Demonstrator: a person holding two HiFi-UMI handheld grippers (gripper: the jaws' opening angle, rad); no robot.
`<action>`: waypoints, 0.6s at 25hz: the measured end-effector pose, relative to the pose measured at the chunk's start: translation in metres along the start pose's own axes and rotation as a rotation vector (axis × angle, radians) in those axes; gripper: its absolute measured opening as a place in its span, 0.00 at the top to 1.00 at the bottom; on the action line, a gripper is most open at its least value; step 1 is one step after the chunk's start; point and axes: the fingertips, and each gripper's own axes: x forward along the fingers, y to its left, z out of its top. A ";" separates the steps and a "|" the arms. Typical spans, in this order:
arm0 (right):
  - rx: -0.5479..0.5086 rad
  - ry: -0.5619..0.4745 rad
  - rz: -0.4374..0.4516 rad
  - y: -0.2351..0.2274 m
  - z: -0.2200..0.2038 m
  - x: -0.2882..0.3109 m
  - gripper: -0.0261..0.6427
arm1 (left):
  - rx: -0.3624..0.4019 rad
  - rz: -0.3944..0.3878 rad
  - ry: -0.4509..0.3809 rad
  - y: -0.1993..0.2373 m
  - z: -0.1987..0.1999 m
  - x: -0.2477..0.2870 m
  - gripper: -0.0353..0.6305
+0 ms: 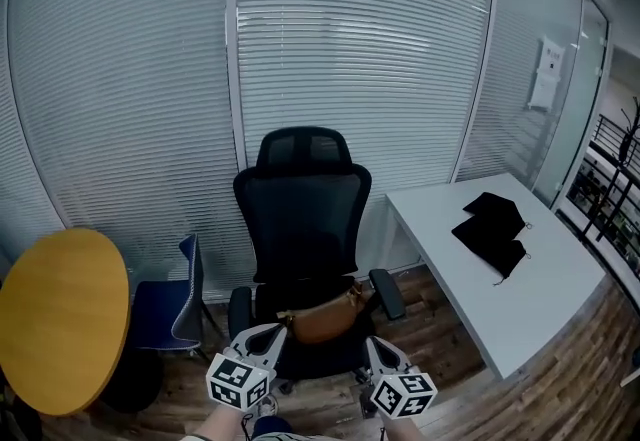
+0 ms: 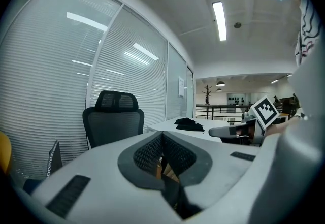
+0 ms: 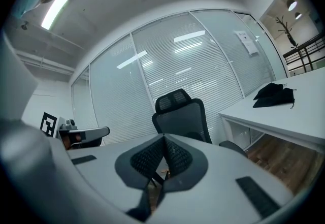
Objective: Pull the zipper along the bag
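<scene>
A brown bag [image 1: 325, 314] lies across the seat of the black office chair [image 1: 302, 219]. My left gripper [image 1: 275, 332] hangs just in front of the seat's left side, jaws shut with nothing between them. My right gripper [image 1: 372, 344] is level with it at the seat's right side, also shut and empty. In the left gripper view the shut left gripper [image 2: 161, 136] points past the chair back [image 2: 114, 119]. In the right gripper view the shut right gripper [image 3: 164, 139] faces the chair [image 3: 182, 116]. The bag's zipper is too small to make out.
A white desk [image 1: 510, 269] with black pouches [image 1: 490, 226] stands at the right. A round yellow table [image 1: 60, 314] and a blue chair [image 1: 170, 304] are at the left. Glass walls with blinds [image 1: 300, 49] close the back. The floor is wood.
</scene>
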 end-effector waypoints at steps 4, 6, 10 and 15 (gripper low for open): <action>-0.011 0.006 0.011 0.005 -0.001 -0.002 0.92 | 0.008 0.000 0.008 -0.005 0.000 -0.004 0.91; -0.018 0.008 0.013 0.006 -0.002 -0.003 0.92 | 0.008 -0.005 0.011 -0.009 0.000 -0.004 0.91; -0.042 0.019 0.012 0.005 -0.006 -0.006 0.92 | 0.009 -0.002 0.023 -0.015 -0.005 -0.003 0.91; -0.054 0.023 0.001 0.003 -0.009 -0.009 0.92 | 0.001 -0.001 0.026 -0.020 -0.010 -0.003 0.91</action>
